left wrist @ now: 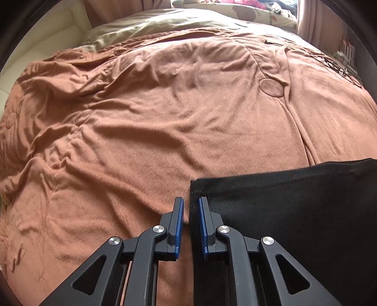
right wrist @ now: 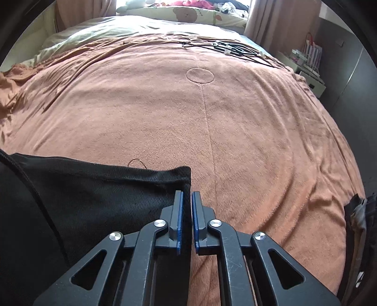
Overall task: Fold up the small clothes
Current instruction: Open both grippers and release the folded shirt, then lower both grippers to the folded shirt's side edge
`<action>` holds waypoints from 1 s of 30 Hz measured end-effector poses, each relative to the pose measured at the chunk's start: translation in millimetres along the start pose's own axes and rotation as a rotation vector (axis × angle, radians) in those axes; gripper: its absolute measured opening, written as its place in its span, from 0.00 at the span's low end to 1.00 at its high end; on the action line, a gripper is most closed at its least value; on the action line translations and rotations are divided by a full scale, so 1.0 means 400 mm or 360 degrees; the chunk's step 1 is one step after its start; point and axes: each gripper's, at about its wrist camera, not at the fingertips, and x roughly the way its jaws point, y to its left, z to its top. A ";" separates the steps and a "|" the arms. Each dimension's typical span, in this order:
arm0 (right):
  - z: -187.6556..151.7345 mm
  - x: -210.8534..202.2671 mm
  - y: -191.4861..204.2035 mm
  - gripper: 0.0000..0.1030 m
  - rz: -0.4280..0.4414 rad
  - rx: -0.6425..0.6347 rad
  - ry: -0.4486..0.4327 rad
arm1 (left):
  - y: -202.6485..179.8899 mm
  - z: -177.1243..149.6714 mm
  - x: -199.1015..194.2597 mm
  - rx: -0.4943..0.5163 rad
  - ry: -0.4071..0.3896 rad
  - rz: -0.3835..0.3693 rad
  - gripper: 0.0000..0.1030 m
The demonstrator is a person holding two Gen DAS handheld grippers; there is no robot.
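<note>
A black mesh garment (left wrist: 294, 200) is stretched over the orange blanket (left wrist: 165, 117) on the bed. My left gripper (left wrist: 190, 202) has its blue-padded jaws nearly closed on the garment's left edge. In the right wrist view the same garment (right wrist: 106, 200) lies at the left, and my right gripper (right wrist: 186, 195) is closed on its right edge, near the top corner. The cloth runs down between the pads of both grippers. The garment's lower part is hidden under the grippers.
The orange blanket (right wrist: 235, 129) covers most of the bed, wrinkled on the left. Black cables and glasses (right wrist: 231, 48) lie at the far right of it. Pillows (right wrist: 188, 14) and curtains are at the head. A small white shelf (right wrist: 308, 68) stands right of the bed.
</note>
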 end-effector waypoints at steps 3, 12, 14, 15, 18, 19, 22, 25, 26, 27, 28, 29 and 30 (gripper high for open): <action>-0.015 -0.032 -0.018 0.64 0.0048 0.0021 -0.0035 | 0.018 -0.024 -0.023 -0.0032 0.0004 -0.0041 0.32; -0.117 -0.132 -0.024 0.64 0.0161 -0.0065 -0.0046 | 0.041 -0.114 -0.112 -0.0098 0.0024 -0.0163 0.34; -0.147 -0.152 -0.026 0.64 0.0175 -0.0074 -0.0042 | 0.037 -0.141 -0.133 -0.0098 0.0026 -0.0187 0.34; -0.160 -0.158 -0.025 0.64 0.0181 -0.0076 -0.0040 | 0.037 -0.153 -0.142 -0.0104 0.0030 -0.0208 0.34; -0.196 -0.189 -0.044 0.64 0.0200 -0.0074 -0.0037 | 0.036 -0.184 -0.164 -0.0114 0.0048 -0.0231 0.34; -0.206 -0.198 -0.044 0.64 0.0206 -0.0069 -0.0037 | 0.035 -0.197 -0.173 -0.0109 0.0049 -0.0232 0.34; -0.238 -0.226 -0.054 0.64 0.0229 -0.0042 -0.0036 | 0.029 -0.235 -0.197 -0.0094 0.0057 -0.0232 0.34; -0.266 -0.247 -0.065 0.64 0.0254 -0.0009 -0.0035 | 0.028 -0.272 -0.213 -0.0096 0.0066 -0.0225 0.34; -0.276 -0.253 -0.063 0.64 0.0255 -0.0002 -0.0035 | 0.029 -0.282 -0.217 -0.0098 0.0067 -0.0225 0.34; -0.288 -0.261 -0.068 0.64 0.0258 0.0007 -0.0033 | 0.028 -0.295 -0.221 -0.0099 0.0069 -0.0226 0.34; -0.297 -0.266 -0.069 0.64 0.0261 0.0012 -0.0032 | 0.028 -0.308 -0.226 -0.0100 0.0071 -0.0226 0.34; -0.305 -0.271 -0.072 0.64 0.0263 0.0016 -0.0028 | 0.027 -0.320 -0.229 -0.0100 0.0073 -0.0226 0.34; -0.316 -0.276 -0.074 0.64 0.0266 0.0019 -0.0025 | 0.027 -0.332 -0.232 -0.0101 0.0074 -0.0226 0.34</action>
